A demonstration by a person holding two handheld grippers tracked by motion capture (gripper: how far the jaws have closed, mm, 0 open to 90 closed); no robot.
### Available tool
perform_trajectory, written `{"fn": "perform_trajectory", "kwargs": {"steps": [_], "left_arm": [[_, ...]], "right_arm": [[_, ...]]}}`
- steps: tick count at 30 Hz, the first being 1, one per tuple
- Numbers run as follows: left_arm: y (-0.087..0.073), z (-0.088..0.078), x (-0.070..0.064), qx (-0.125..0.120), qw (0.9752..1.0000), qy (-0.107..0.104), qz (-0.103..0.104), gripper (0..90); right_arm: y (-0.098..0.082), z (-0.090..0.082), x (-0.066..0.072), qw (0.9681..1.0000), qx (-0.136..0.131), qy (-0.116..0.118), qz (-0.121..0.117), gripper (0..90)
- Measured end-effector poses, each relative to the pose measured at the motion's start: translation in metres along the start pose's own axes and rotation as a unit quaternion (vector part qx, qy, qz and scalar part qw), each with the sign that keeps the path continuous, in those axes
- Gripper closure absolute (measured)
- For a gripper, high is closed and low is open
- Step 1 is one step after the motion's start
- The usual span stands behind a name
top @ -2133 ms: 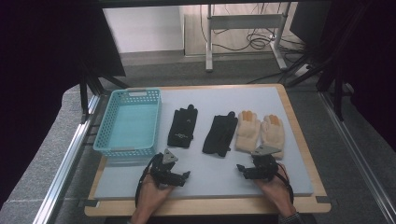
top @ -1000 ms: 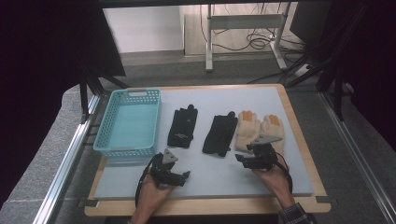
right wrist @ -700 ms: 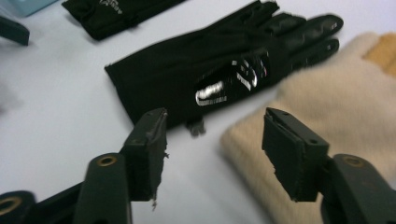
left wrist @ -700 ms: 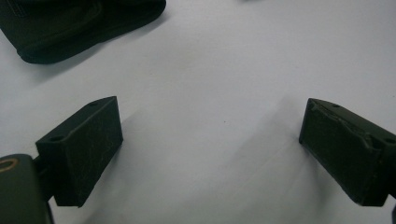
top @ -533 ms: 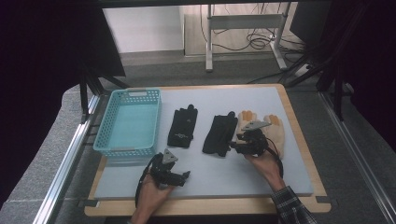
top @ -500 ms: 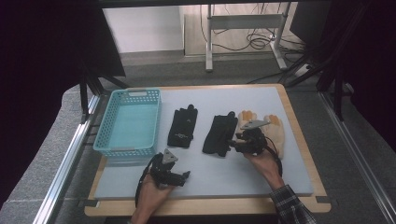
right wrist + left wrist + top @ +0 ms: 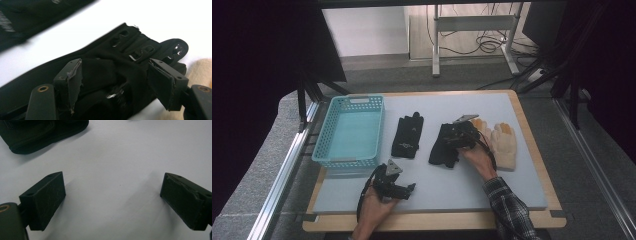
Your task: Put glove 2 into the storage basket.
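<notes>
Two black gloves lie side by side mid-table: one (image 7: 408, 136) to the left, the other (image 7: 443, 147) to the right. My right gripper (image 7: 455, 138) is down on the right-hand black glove (image 7: 130, 47). In the right gripper view its jaws (image 7: 115, 66) stand wide on either side of a raised fold of that glove; they have just been opening. A tan pair of gloves (image 7: 503, 142) lies just right of it. My left gripper (image 7: 396, 186) rests open near the front edge, with bare table between its jaws (image 7: 112, 192) and a black glove's edge (image 7: 37, 132) ahead.
A light blue mesh basket (image 7: 331, 159) stands at the table's left side. The white tabletop (image 7: 462, 185) has a wooden rim. A person's plaid sleeve (image 7: 507, 205) comes in from the bottom right.
My right gripper has moved from the front right of the table forward and left onto the right-hand black glove. The left gripper has stayed put.
</notes>
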State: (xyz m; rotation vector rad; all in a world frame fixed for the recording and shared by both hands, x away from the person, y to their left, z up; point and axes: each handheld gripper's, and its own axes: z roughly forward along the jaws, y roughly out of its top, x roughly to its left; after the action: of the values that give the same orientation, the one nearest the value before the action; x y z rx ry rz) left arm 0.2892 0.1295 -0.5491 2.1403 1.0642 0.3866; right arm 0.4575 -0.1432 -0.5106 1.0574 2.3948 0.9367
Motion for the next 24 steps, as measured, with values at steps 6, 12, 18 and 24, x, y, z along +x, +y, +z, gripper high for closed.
{"fn": "perform_trajectory", "kwargs": {"steps": [6,12,18,24], "left_arm": [[0.000,0.000,0.000,-0.001,1.0000,0.000,-0.001,6.3],[0.000,0.000,0.000,-0.001,1.0000,0.001,-0.001,6.4],[0.000,0.000,0.000,0.000,1.0000,0.000,0.000,6.3],[0.000,0.000,0.000,0.000,1.0000,0.000,-0.001,6.4]], "right_arm": [[0.001,0.011,0.002,0.9997,0.021,0.000,0.014,58.4],[-0.005,0.007,-0.007,0.9962,0.019,0.055,0.065,81.6],[-0.001,-0.005,-0.004,0.9977,0.010,0.051,0.042,83.3],[0.004,-0.042,0.012,0.9957,-0.019,0.088,0.023,83.3]]}}
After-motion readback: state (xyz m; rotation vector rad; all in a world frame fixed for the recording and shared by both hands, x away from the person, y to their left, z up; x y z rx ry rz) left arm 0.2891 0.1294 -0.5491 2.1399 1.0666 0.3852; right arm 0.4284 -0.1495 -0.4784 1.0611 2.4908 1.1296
